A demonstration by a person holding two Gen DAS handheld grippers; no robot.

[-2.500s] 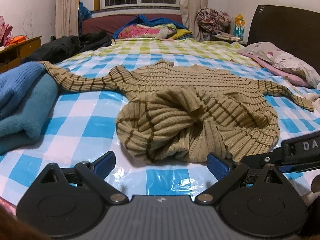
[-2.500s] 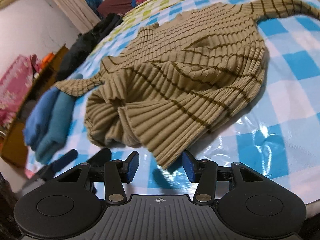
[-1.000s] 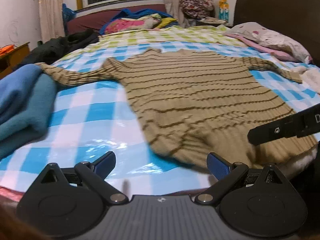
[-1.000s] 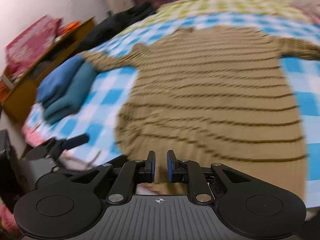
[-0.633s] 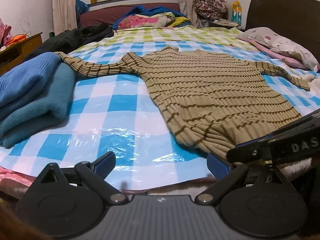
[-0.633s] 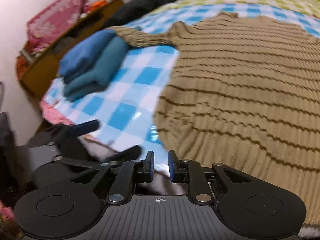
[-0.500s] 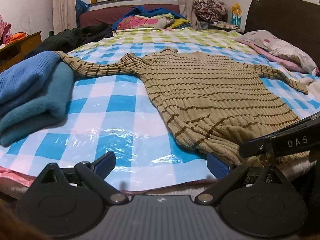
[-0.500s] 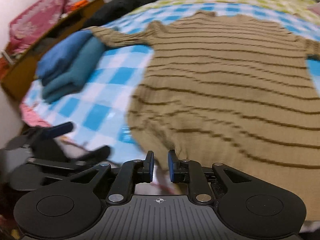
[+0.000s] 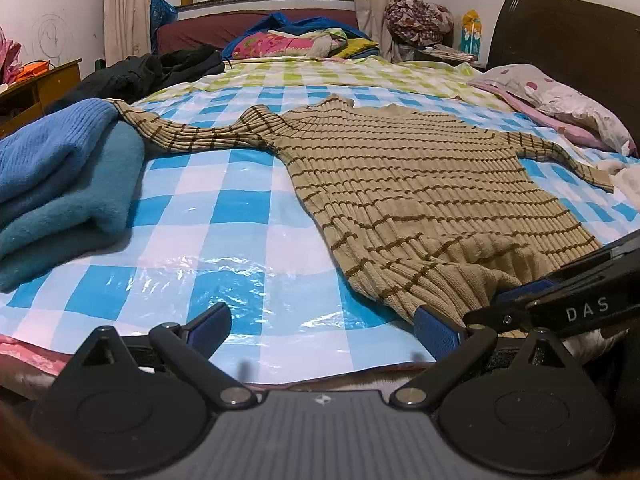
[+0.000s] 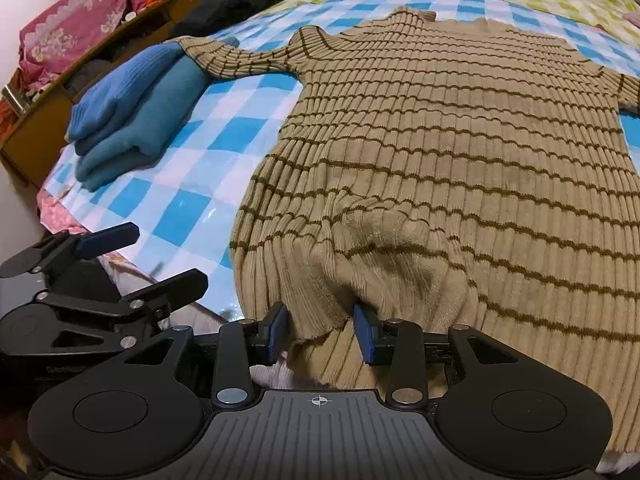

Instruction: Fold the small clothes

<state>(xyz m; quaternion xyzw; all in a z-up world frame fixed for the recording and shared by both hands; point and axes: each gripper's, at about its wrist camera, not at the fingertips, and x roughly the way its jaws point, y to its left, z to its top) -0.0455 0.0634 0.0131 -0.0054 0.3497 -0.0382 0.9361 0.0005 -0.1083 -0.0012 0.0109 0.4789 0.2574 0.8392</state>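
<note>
Sweater, tan ribbed knit with dark stripes: now spread flat on the bed, body and both sleeves laid out. 2.5 s ago it lay as a bunched heap with the lower half rolled up on itself; 1.0 s ago it was already pulled out lengthwise toward the near edge.

Right tool: jaws parted a little, hem fabric bulging up between them. A second ago, and half a second ago, they were nearly closed. The pads look slack against the cloth, so this reads as a release, though light contact cannot be ruled out.

Left tool: wide open, holding nothing, as in every earlier frame. The hem's left corner lies just ahead of its right finger.

Hem: one raised ridge just ahead of the right tool; otherwise flat. The lower edge hangs slightly over the bed edge, under the right tool.

Left sleeve: stretched far ahead and to the left of the left tool, its cuff end resting against the folded blue garments.

Right sleeve: stretched ahead and to the right.

Task status, judged: spreading stage about done, no fold yet made. Sleeves likely need folding inward first; the ridge at the hem may want smoothing.
</note>
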